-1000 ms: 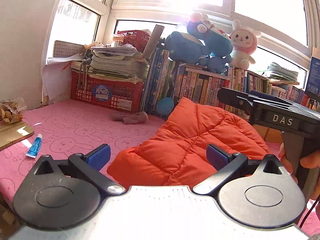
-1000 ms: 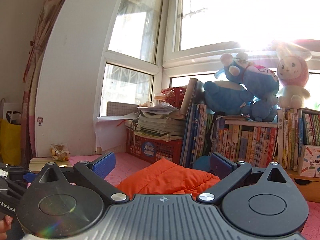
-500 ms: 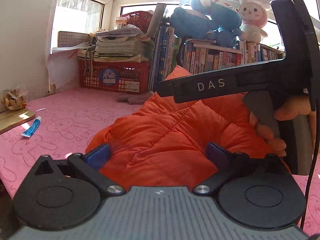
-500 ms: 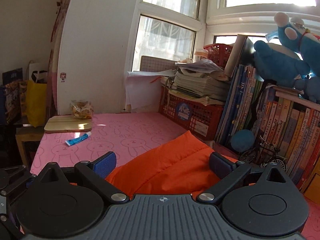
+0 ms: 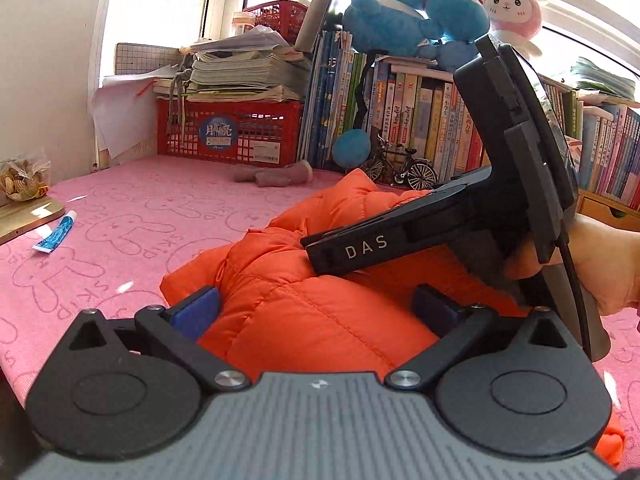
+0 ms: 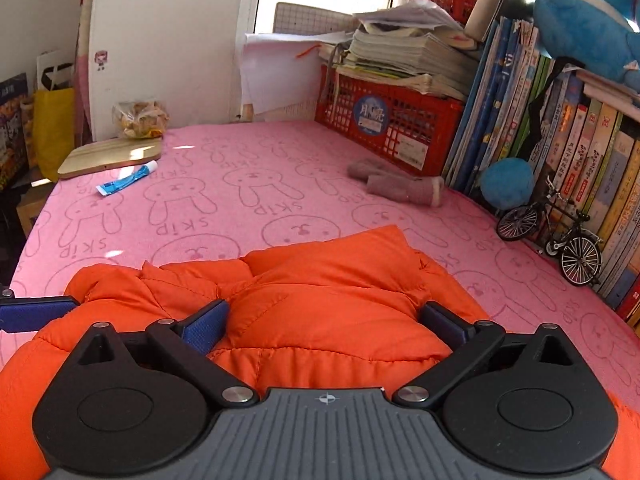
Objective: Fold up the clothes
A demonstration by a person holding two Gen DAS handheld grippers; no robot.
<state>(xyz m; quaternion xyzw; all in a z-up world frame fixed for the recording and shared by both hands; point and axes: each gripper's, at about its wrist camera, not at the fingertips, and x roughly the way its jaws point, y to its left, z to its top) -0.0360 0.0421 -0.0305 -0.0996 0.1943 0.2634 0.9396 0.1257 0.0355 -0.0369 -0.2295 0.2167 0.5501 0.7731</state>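
Note:
An orange quilted puffer jacket [image 5: 304,304] lies bunched on the pink bunny-print cloth [image 5: 132,224]; it also fills the near part of the right wrist view [image 6: 332,312]. My left gripper [image 5: 316,308] is open, its blue pads on either side of the jacket's near edge, low over it. My right gripper [image 6: 326,320] is open too, with its fingers pressed down over the jacket's top. The right gripper's body, marked DAS, is seen in the left wrist view [image 5: 440,228] with the hand that holds it. One blue fingertip [image 6: 36,312] of the left gripper shows at the right wrist view's left edge.
A red crate [image 5: 228,132] under stacked papers, a row of books [image 5: 420,120], plush toys [image 5: 416,12] and a model bicycle [image 6: 552,232] line the back. Grey rolled socks [image 6: 400,186], a blue tube [image 6: 126,180], a wooden board [image 6: 112,156] and a snack bag [image 6: 138,118] lie on the cloth.
Both grippers have dropped from above the jacket down onto it. The jacket, which stood up high, now lies lower and flatter. Both stay open.

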